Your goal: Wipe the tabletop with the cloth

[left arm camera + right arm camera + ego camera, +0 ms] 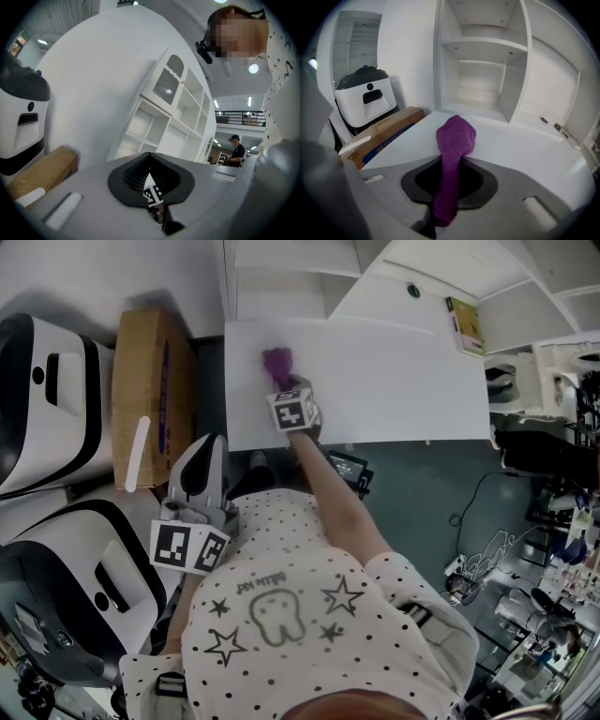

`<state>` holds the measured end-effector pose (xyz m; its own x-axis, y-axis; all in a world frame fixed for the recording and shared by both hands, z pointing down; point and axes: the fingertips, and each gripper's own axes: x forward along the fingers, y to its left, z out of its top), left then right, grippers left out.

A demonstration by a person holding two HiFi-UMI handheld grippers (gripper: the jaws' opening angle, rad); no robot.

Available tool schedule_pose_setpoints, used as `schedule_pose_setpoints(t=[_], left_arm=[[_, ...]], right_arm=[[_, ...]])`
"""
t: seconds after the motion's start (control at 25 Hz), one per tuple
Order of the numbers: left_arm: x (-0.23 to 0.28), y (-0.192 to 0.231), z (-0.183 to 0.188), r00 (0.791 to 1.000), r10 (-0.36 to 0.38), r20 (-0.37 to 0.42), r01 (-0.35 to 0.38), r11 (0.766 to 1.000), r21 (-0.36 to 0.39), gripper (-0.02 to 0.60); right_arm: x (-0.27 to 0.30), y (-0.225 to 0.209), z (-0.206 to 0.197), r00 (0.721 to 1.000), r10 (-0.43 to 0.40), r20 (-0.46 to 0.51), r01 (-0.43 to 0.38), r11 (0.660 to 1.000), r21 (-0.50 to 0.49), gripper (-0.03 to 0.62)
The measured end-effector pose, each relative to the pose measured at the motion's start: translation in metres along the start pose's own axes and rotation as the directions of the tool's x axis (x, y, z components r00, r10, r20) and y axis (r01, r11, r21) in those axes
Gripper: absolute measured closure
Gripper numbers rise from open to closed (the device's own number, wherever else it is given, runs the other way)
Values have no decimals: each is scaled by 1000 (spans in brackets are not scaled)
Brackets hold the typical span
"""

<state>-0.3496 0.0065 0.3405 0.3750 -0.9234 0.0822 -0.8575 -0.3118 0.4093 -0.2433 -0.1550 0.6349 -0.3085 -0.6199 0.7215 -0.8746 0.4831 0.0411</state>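
A purple cloth point(277, 361) lies bunched on the far left part of the white tabletop point(394, 381). My right gripper point(284, 382) reaches over the table's near edge and is shut on the cloth. In the right gripper view the cloth point(454, 140) runs from between the jaws out onto the tabletop point(525, 150), its free end folded into a lump. My left gripper point(208, 451) hangs off the table by the person's body, pointing up. Its jaws point(151, 187) are together with nothing between them, leaving only a thin slit.
A cardboard box point(155, 390) stands left of the table, with two white and black machines point(47, 399) point(75, 587) beyond it. White shelving point(309, 277) backs the table. A small yellow box point(466, 324) sits at the far right corner. Cables point(478, 549) lie on the floor.
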Motion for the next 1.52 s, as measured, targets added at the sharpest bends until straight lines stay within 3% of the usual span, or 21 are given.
schedule_pose_setpoints(t=[0.76,1.52], left_arm=[[-5,4,-1,1000,10,-4,-10,1000,4,586],[-10,5,0,1000,30,2,-30,1000,2,586]], right_arm=[[5,26,5,999,45,18,-44,999,-27,533],[7,66,11,994,110,-6,-110,985,-133,533]])
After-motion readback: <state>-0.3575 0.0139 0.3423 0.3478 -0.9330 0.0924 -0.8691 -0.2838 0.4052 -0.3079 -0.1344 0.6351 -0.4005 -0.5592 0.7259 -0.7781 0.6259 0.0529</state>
